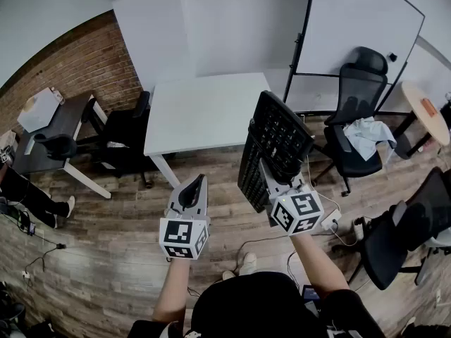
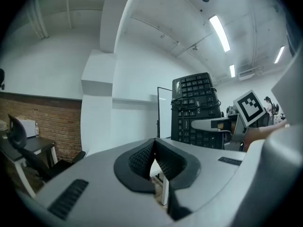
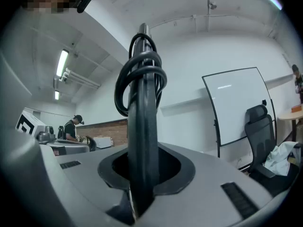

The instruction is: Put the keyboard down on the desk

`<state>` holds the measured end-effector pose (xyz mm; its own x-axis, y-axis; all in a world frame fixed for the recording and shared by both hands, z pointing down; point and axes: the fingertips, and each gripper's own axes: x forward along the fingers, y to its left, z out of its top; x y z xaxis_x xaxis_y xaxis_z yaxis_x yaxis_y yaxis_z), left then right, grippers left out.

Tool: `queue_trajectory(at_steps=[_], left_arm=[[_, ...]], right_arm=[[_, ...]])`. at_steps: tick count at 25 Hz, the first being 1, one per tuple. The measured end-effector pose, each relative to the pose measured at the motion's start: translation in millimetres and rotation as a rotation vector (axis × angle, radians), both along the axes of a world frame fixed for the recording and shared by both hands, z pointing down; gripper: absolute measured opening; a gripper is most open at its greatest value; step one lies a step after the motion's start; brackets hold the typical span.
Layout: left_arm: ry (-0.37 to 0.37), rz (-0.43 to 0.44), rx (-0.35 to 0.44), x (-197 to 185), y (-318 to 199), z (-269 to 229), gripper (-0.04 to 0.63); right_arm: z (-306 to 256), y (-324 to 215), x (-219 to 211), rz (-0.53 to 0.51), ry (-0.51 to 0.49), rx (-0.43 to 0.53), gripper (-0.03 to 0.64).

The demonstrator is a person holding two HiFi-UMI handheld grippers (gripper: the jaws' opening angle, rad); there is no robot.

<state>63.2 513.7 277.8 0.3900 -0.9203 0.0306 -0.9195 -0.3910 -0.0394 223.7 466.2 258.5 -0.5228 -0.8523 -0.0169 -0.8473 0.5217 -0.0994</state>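
A black keyboard [image 1: 277,138] stands on edge in the air, right of the white desk [image 1: 204,108] and above the wooden floor. My right gripper [image 1: 276,180] is shut on its lower part. In the right gripper view the keyboard [image 3: 142,126] runs edge-on between the jaws, with its black cable [image 3: 141,74] coiled round the top. My left gripper [image 1: 195,184] is shut and empty, level with the right one and left of the keyboard. From the left gripper view the keyboard [image 2: 196,108] shows its keys, beyond the shut left gripper [image 2: 154,156].
Black office chairs stand left of the desk [image 1: 123,136] and at the right [image 1: 356,97], one with a cloth on its seat. A whiteboard [image 1: 359,27] leans behind. A dark side desk [image 1: 53,129], a brick wall [image 1: 70,62] and floor cables [image 1: 42,248] are at left.
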Motion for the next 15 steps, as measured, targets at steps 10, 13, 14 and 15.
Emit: queue_trajectory(at_steps=[10, 13, 14, 15], left_arm=[[-0.020, -0.032, 0.015, 7.2, -11.0, -3.6, 0.014], [-0.015, -0.039, 0.008, 9.2, -16.8, -2.7, 0.014], [-0.016, -0.043, 0.007, 9.7, -18.6, -2.8, 0.014], [-0.018, -0.047, 0.007, 10.2, -20.4, -2.8, 0.014]], right_arm=[[1.7, -13.3, 6.7, -0.018, -0.022, -0.013, 0.100], [2.0, -20.3, 5.9, -0.032, -0.025, -0.020, 0.100], [1.9, -22.6, 5.6, -0.038, -0.023, -0.019, 0.100], [2.0, -24.6, 5.3, -0.043, -0.021, -0.018, 0.100]])
